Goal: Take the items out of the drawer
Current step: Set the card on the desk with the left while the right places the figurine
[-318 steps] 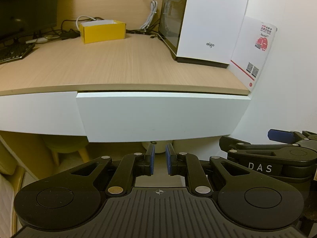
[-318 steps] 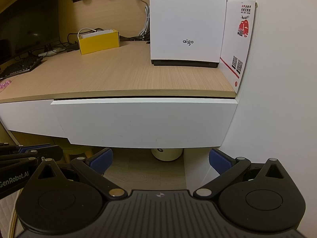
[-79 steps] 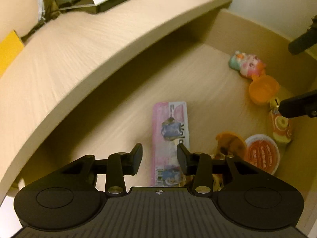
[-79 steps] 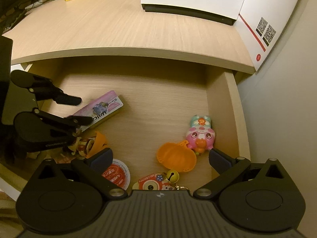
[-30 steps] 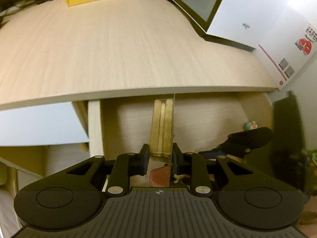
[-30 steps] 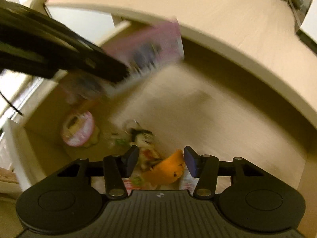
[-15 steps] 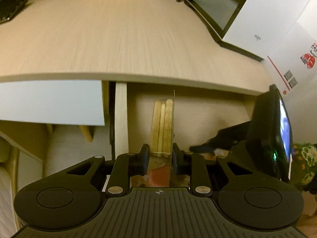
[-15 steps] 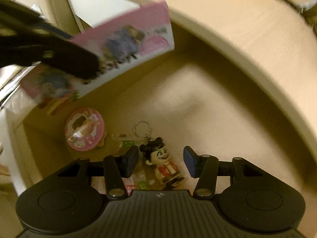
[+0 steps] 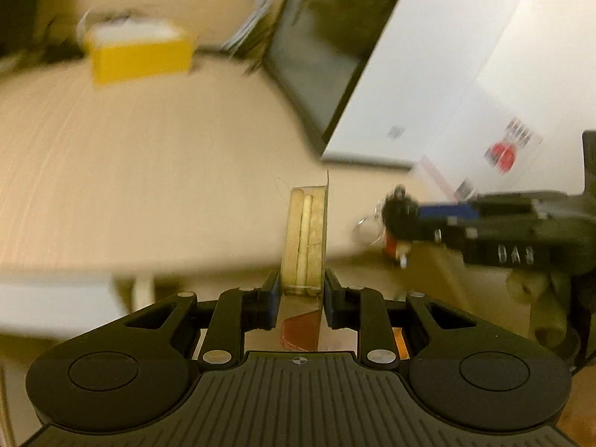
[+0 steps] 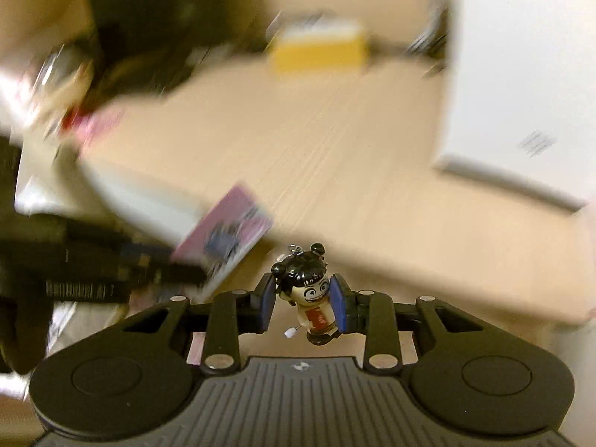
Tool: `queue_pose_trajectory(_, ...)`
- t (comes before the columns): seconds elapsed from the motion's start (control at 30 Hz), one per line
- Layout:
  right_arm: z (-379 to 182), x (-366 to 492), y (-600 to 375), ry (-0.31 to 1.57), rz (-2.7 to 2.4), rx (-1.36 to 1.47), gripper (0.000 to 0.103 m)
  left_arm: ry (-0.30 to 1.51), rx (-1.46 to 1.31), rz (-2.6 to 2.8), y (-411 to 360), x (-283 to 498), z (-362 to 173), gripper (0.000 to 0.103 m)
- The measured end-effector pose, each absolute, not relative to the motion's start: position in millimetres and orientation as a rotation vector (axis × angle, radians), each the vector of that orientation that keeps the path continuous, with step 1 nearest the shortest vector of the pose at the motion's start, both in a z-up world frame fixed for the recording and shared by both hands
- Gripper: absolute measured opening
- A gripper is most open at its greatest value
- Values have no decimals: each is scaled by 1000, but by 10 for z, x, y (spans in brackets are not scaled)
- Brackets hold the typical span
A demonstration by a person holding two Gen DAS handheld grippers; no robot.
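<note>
My left gripper (image 9: 301,292) is shut on a pink snack packet (image 9: 305,238), seen edge-on with pale sticks behind its clear side; the right wrist view shows its pink printed face (image 10: 223,242) held up at the left. My right gripper (image 10: 302,307) is shut on a small figure keychain (image 10: 311,298) with black hair buns and a red top. In the left wrist view that keychain (image 9: 398,219) hangs at the right, its ring showing. Both items are lifted to about the level of the wooden desktop (image 9: 149,171). Both views are motion-blurred, and the drawer itself is mostly hidden.
A yellow box (image 9: 139,54) stands at the back of the desk. A white computer case (image 9: 421,74) with a dark side panel stands at the right, with a white leaflet (image 9: 495,156) beside it. Cables and dark gear lie at the back left (image 10: 149,37).
The right gripper has shut on the figure keychain and lifted it out of the drawer. Both grippers have risen toward the desktop, the left still carrying the packet.
</note>
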State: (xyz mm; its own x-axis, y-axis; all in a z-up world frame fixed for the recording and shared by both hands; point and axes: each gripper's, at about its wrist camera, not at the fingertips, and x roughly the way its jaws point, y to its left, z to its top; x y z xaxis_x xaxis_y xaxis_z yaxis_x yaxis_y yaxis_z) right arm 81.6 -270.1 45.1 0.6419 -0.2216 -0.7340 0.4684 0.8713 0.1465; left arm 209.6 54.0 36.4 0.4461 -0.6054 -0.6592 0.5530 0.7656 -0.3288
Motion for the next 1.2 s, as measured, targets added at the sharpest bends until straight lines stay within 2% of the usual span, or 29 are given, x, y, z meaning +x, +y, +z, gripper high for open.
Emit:
queue_pose_trajectory(0.1,790,794,-3004,691,-535,277,31,781,-67,-749,251,2385,572,27)
queue_pose_trajectory(0.3,915,1071,-3570,653,-671,218,31,731,-79,-708,-363,2972,625,27)
queue_pose_trajectory(0.53,392,1183,-3996,715,-661,271,31,861,-67,-551,-597,3458,3,29)
queue_pose_trajectory(0.77,-9,1441,-4052,791,-634,267,33,853,-9,-518,-614,3446,-233,31)
queue_pose_trajectory(0.83,-27,1356,-4020,814,-641,254,43,843,19,-519,-613,3415,-223,31)
queue_pose_trajectory(0.9,-23,1380,-4011,809,-659,236,58,811,0,-520,-575,3386,-153,31)
queue_pose_trajectory(0.97,61,1412,-3981,778,-680,207,62,765,-15,-522,-510,3321,-25,31)
queue_pose_trajectory(1.03,145,1366,-3900,744,-701,182,71,721,-35,-523,-447,3252,93,31)
queue_pose_trajectory(1.1,237,1272,-3794,713,-719,165,88,693,-43,-527,-355,3115,209,31)
queue_pose_trajectory(1.2,311,1110,-3567,640,-752,169,103,681,-40,-533,-213,2850,311,30)
